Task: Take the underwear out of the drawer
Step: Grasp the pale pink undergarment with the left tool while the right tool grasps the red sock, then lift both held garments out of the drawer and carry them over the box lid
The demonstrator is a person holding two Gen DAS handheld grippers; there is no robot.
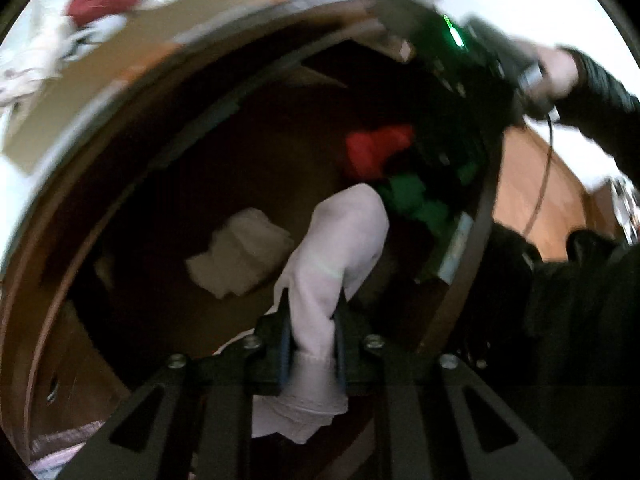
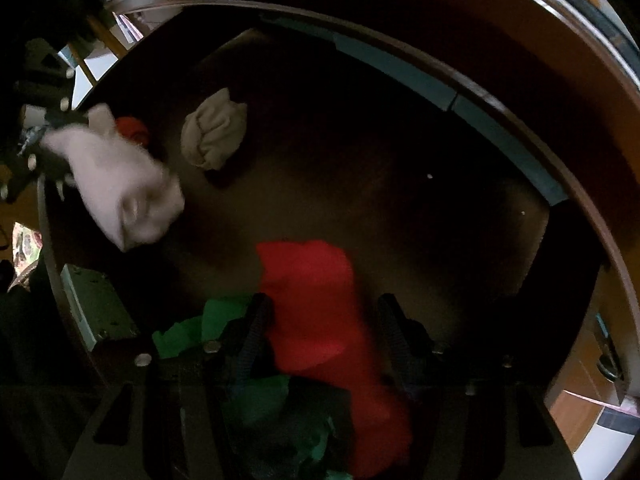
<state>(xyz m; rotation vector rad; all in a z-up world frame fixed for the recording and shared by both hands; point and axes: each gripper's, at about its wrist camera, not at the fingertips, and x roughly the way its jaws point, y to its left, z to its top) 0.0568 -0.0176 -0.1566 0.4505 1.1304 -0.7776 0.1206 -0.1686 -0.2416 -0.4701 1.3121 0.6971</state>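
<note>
My left gripper is shut on a white piece of underwear and holds it above the open dark wooden drawer. The same white piece shows in the right wrist view, hanging from the left gripper at the left edge. My right gripper is open, fingers either side of a red piece of underwear lying in the drawer. Green underwear lies beside it. A beige folded piece lies farther back on the drawer floor; it also shows in the left wrist view.
Red and green garments lie in the drawer under the right gripper. Red and white clothes lie on the surface above the drawer. A small red item sits behind the white piece.
</note>
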